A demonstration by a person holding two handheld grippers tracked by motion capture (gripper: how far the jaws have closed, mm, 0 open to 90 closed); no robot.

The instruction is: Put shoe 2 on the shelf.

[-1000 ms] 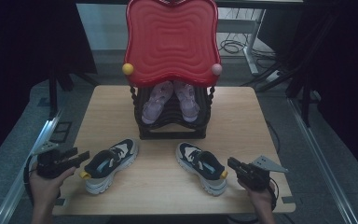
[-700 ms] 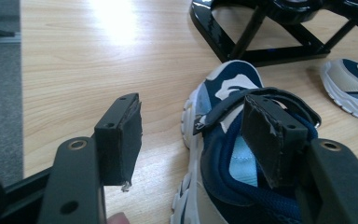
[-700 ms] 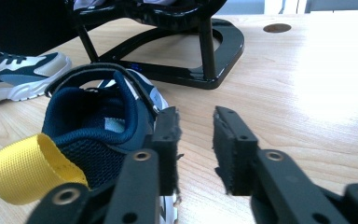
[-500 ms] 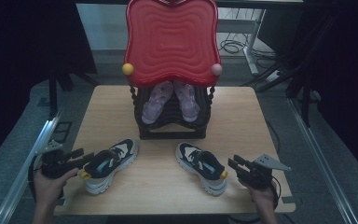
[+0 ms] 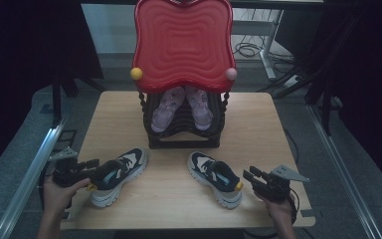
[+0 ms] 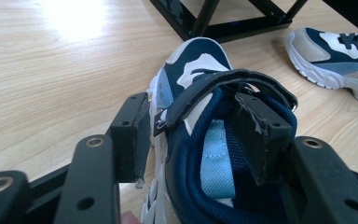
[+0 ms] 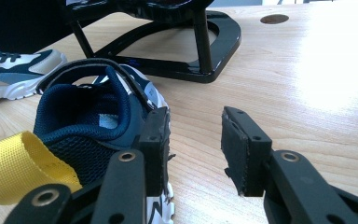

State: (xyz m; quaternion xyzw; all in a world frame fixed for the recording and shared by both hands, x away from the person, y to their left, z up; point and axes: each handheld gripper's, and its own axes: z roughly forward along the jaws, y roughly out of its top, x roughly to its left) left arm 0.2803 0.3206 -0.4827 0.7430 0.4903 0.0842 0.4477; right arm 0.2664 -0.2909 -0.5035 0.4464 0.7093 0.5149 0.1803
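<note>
Left tool (image 6: 191,140): jaws had just been closing, one pad inside the collar of the left sneaker (image 5: 117,174), the other outside its wall; whether they pressed yet could not be told.
Right tool (image 7: 193,149): jaws had just been opening and stood apart, empty, beside the heel of the right sneaker (image 5: 215,178).
Doing it well: clamp the collar wall firmly, clear of the strap, before lifting.
Counter (image 5: 258,129): both sneakers near edge; black rack (image 5: 184,132) with lilac shoes (image 5: 181,107) beyond.
Writing: none legible.

We seem to be in a lab: black curtains (image 5: 25,45) at both sides, aluminium rails (image 5: 27,174), floor cables (image 5: 251,49).
</note>
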